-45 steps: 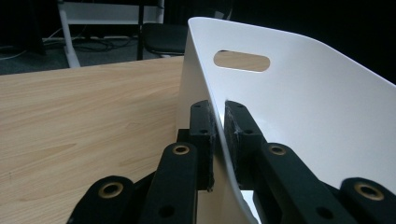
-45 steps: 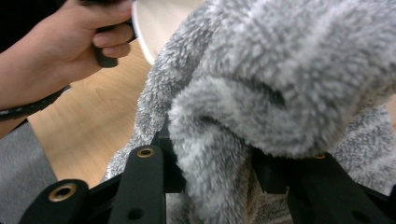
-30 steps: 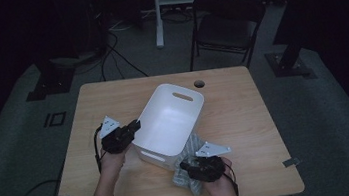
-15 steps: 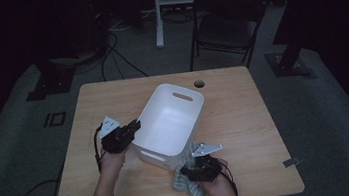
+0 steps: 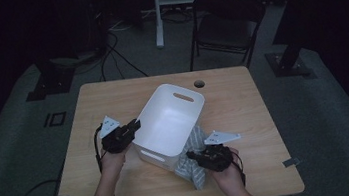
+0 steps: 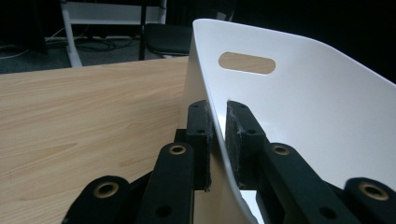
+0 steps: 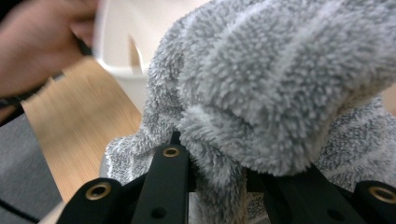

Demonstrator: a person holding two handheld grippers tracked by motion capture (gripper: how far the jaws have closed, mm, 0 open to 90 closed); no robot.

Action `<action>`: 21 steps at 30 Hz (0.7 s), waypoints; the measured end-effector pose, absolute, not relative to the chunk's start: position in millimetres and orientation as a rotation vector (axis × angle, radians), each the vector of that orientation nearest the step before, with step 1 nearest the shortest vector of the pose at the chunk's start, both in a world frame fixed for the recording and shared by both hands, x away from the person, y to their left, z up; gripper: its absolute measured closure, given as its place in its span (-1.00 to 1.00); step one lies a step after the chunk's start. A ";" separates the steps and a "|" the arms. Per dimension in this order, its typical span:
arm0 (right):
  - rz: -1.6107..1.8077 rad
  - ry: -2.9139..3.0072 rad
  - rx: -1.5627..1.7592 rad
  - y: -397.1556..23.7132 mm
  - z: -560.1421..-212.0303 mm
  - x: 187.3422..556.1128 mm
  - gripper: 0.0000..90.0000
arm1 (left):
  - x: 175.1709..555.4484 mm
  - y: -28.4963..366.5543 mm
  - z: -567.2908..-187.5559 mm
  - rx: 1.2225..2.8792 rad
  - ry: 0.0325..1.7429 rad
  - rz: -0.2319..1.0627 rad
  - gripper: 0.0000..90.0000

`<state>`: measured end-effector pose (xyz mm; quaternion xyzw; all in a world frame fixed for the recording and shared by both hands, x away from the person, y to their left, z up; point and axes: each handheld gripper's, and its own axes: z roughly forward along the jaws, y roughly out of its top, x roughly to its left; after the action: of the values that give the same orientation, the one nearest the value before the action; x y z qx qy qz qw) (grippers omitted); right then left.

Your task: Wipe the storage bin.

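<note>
The grey striped fleece cloth [image 7: 261, 88] is fluffy, thick-piled, with paler bands running across it, and it lies bunched on the near right part of the wooden table [image 5: 112, 98], pressed up against the near right corner of the white plastic bin [image 5: 170, 121]. The right gripper [image 5: 204, 159] has it: its jaws have just been closing, and in the right gripper view they pinch a fold of the pile, which bulges out above them. A heap of the cloth hangs over the jaws there and hides their tips.

Over on the left, the left gripper [image 6: 217, 140] clamps the bin's thin left wall, one jaw outside and one inside, pads tight on the plastic. The bin is empty, smooth and rounded, with a slot handle [image 6: 246, 63] cut in its far wall.

Beyond the table's far edge stands a dark folding chair [image 5: 226, 23], well apart, next to a white desk frame [image 5: 157, 14]. A round hole [image 5: 199, 83] sits in the tabletop just past the bin.
</note>
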<state>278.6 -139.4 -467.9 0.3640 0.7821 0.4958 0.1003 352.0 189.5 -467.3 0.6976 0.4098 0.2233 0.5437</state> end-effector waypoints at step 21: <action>1.367 2.253 1.157 -138.5 -485.7 298.6 0.70 | 352.0 188.8 -466.2 1.675 0.956 0.513 0.81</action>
<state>298.6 -138.5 -485.7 0.3986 0.7760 0.4708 0.1315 352.0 188.8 -466.2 0.7054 0.4023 0.2161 0.5421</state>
